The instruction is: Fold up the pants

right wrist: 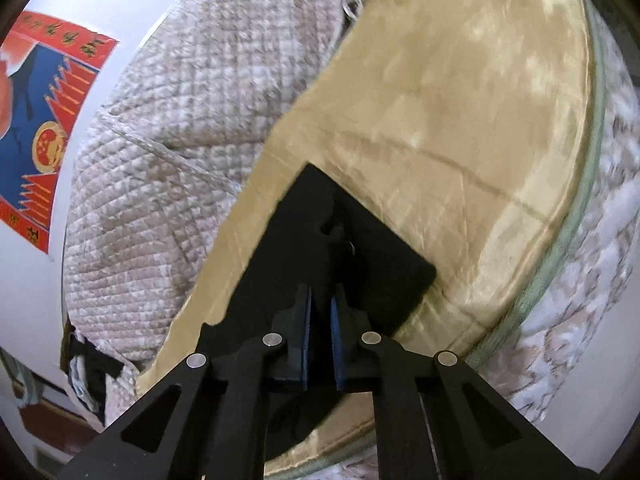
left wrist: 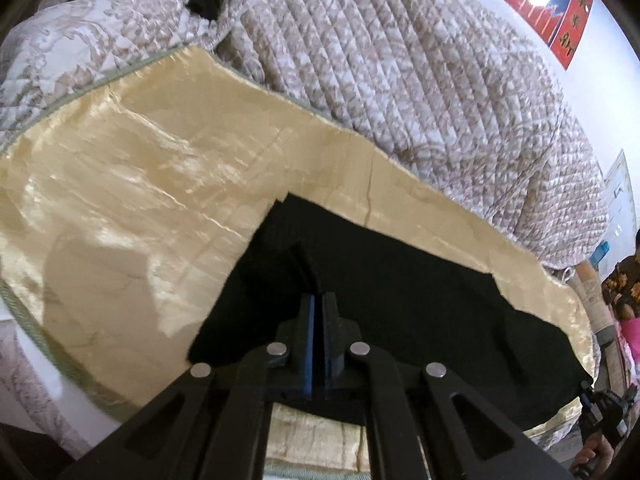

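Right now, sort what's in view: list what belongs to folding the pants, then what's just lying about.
Belongs to the job:
- black pants
- left gripper, shut on the pants
- right gripper, shut on the pants

Just lying about:
- gold satin cover under the pants
- quilted blanket
- red and blue wall poster

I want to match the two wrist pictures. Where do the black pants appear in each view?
Left wrist view: the black pants lie in the lower middle, reaching to the right edge, ahead of the left hand-held gripper.
Right wrist view: the pants sit at the centre, running down to the lower left.
Shared landmark: the shiny gold bedspread under the pants.
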The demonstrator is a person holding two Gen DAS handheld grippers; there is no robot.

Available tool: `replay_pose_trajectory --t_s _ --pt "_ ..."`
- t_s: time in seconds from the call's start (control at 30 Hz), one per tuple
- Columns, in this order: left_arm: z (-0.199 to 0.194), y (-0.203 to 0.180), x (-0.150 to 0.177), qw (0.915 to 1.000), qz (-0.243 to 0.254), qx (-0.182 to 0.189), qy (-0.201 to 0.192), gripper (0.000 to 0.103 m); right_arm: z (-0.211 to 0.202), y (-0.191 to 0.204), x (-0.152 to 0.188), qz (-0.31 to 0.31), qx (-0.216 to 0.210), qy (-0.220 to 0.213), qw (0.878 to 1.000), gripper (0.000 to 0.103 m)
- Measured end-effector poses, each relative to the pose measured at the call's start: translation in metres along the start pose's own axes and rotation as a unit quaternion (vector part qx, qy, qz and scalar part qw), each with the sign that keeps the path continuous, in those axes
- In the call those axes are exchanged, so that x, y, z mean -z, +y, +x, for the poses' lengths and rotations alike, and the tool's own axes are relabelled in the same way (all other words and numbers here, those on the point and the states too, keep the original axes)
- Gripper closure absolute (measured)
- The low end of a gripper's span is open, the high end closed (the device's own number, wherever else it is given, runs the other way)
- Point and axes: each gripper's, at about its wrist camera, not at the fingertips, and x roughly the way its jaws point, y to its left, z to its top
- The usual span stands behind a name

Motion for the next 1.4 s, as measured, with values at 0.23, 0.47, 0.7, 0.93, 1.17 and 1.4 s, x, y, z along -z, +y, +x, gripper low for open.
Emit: replay_pose_trajectory --t_s 0.23,0.47,0.7,0.93,1.17,1.4 --pt "-0.004 0.016 0.001 0.9996 -0.023 -0.005 0.013 0.099 0.005 -0.013 0.003 0.030 0.013 0.005 0.999 0.095" --pt "-0.008 0.016 0.006 0.9996 -0.021 -0.015 0.014 0.099 0.008 -0.014 0.003 0.020 0.037 0.011 0.999 0.095" --pt "-0.017 0.014 0.002 0.9998 -0.020 -0.004 0.008 0.099 -0.008 0.009 -0.001 -0.015 0.014 -0.016 1.000 0.095" --pt "0.001 0.022 0.016 0.9971 -0.022 -0.043 0.059 0.099 0.002 -0.018 0.002 0.023 0.089 0.006 0.996 0.093" --pt "-0.016 0.028 0.007 0.9948 -0.032 -0.086 0.043 0.099 -0.028 0.013 -0.002 -0.054 0.132 -0.073 0.987 0.077" --pt "-0.001 -0.026 -0.005 0.9985 0.036 -0.019 0.038 0.098 0.050 0.078 0.041 -0.266 0.092 0.048 0.958 0.075"
